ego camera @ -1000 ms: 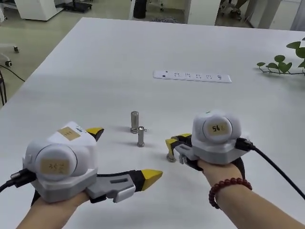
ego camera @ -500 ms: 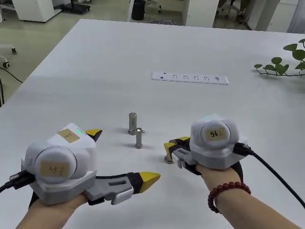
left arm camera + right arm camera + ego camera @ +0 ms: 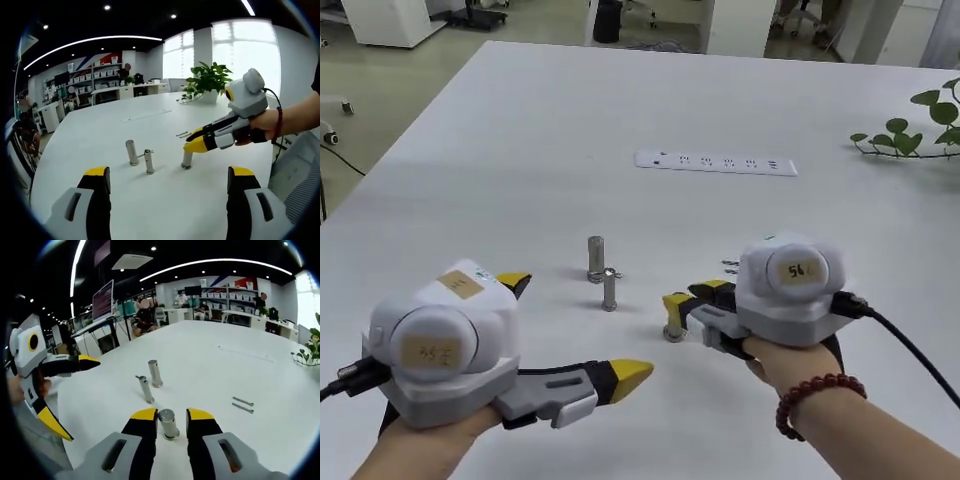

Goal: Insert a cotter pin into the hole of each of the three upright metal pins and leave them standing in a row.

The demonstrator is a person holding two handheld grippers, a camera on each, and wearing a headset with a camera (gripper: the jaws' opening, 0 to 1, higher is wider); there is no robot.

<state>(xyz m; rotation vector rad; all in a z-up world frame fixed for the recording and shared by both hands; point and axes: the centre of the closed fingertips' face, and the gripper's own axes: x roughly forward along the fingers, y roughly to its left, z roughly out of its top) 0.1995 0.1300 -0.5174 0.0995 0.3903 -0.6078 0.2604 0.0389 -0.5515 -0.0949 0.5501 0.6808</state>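
Observation:
Three metal pins stand upright on the white table. The far pin (image 3: 595, 257) is bare. The middle pin (image 3: 609, 288) has a cotter pin through its top. The near pin (image 3: 673, 330) (image 3: 168, 423) stands between the tips of my right gripper (image 3: 676, 303) (image 3: 171, 417); the jaws are narrowly parted, with a thin gap on each side. Two loose cotter pins (image 3: 730, 265) (image 3: 243, 404) lie right of the row. My left gripper (image 3: 572, 326) (image 3: 170, 175) hovers wide open at the near left, holding nothing and facing the pins.
A white power strip (image 3: 715, 162) lies across the table beyond the pins. A trailing plant (image 3: 910, 130) sits at the far right edge. The right gripper's cable (image 3: 910, 350) runs off to the right. Bare tabletop (image 3: 520, 170) surrounds the pins.
The right gripper's body has drawn back a little to the right while its tips stay at the near pin. The pins and the left gripper have not moved.

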